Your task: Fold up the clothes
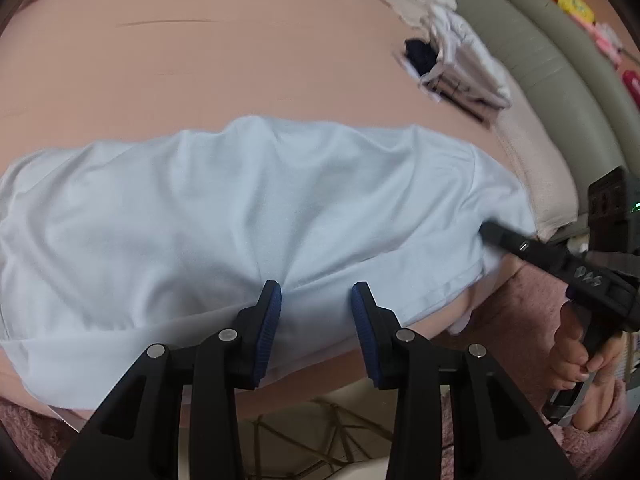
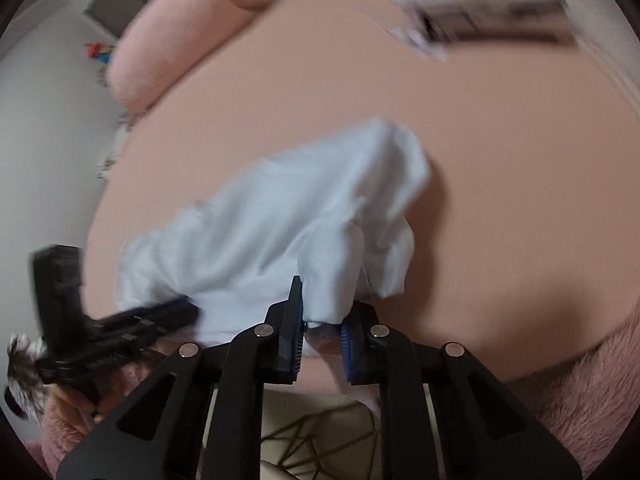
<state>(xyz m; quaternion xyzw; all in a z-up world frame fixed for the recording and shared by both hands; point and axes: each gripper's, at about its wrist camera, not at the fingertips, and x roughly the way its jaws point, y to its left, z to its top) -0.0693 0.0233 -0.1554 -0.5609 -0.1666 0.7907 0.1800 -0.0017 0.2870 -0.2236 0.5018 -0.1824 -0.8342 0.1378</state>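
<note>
Jaws at work on a pale blue shirt (image 1: 248, 208) spread across a pink bed (image 1: 200, 60).
Left gripper (image 1: 316, 300), at 6 o'clock in its view, hovers parted over the near hem, gripping nothing. Right gripper (image 2: 322, 316) has narrowed on a raised bunch of cloth, probably lifting that end to fold it inward. At 1 o'clock, far off, lies a clothes pile (image 1: 456, 64).

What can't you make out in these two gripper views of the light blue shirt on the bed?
- Light blue shirt, left wrist view: its left end is cut off by the frame edge; garment type unclear.
- Right gripper, right wrist view: cloth fills the gap, so the grip is unclear.
- Folded pile, right wrist view: blurred, cropped at top.
- Left gripper: the hand holding it is out of view.
</note>
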